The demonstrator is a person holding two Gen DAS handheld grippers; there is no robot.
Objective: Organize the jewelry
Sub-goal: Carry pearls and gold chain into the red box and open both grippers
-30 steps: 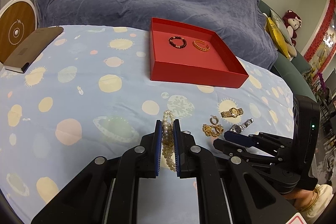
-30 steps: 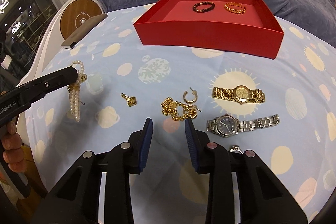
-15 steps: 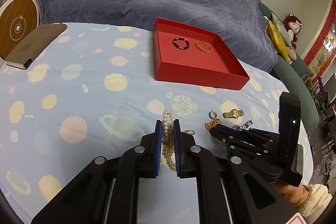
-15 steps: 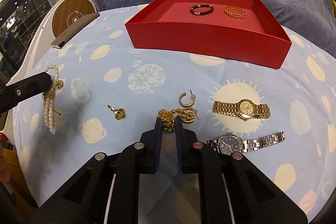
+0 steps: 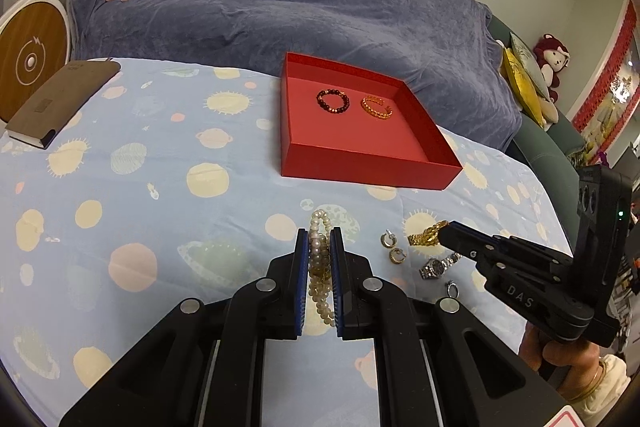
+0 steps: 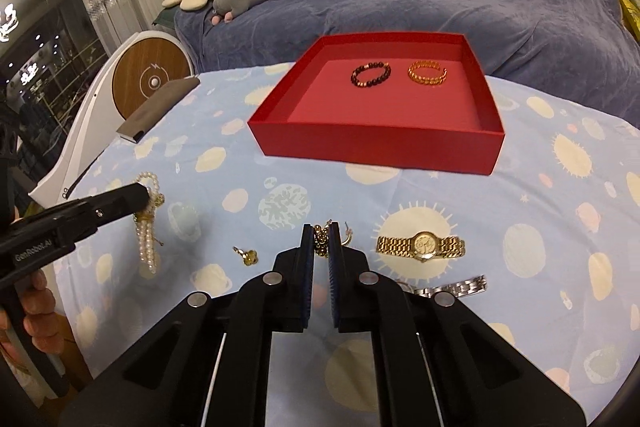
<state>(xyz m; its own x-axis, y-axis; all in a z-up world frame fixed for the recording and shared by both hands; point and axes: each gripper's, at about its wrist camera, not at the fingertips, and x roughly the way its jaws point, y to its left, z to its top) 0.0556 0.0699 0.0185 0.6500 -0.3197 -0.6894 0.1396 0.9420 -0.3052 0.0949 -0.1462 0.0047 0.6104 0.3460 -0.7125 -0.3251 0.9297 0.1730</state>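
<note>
The gold chain bracelet [image 6: 320, 237] is now pinched between the pads of the right gripper [image 6: 320, 247], well in front of the red tray [image 6: 376, 147]. One second ago these jaws were held apart above the chain; they have since been closed on it, and the chain is now carried off the blue planet-print cloth [image 6: 540, 211]. In the left wrist view the lifted chain is seen hanging from the tip of this gripper, in front of the tray's right corner.

The pearl bracelet [image 5: 320, 267] is kept clamped in the left gripper [image 5: 320, 259], whose jaws are narrow around the strands, as a second ago. It is held in front of the tray's near wall, to the left of the chain.

Inside the tray, a dark bead bracelet [image 6: 370, 74] and a gold cuff [image 6: 427, 73] are already laid side by side near the far wall. On the cloth in front of the tray, the gold watch [image 6: 420, 246], the silver watch [image 6: 452, 287] and a small gold earring [image 6: 246, 255] are left.

It is judged that both pieces are now ready to be carried to the tray, where much free floor remains.
</note>
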